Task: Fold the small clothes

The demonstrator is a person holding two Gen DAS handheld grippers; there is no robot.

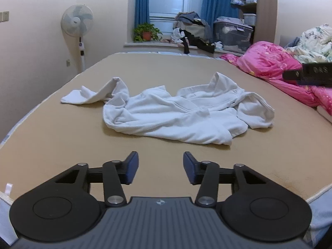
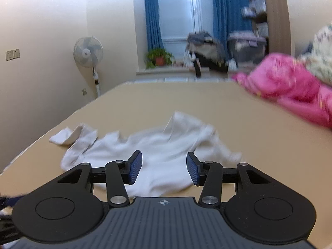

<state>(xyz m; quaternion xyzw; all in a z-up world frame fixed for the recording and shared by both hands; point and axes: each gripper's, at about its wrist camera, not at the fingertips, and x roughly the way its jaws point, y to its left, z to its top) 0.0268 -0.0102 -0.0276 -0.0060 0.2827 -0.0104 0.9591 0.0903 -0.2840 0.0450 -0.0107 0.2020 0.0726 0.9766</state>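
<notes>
Left wrist: pink quilt (image 1: 276, 62) at bed's (image 1: 51, 128) right edge, fan (image 1: 77, 20) beyond. Crumpled white garment (image 1: 176, 116) lies mid-bed, ahead of left gripper (image 1: 160, 168); jaws half open, empty.

Right wrist, blurred: right gripper (image 2: 164, 169) above garment's (image 2: 157, 151) near part; jaws half open, holding nothing.

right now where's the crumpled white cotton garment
In the left wrist view the crumpled white cotton garment lies mid-bed on the tan mattress, ahead of the left hand-held gripper, with the pink floral quilt to its right.
</notes>
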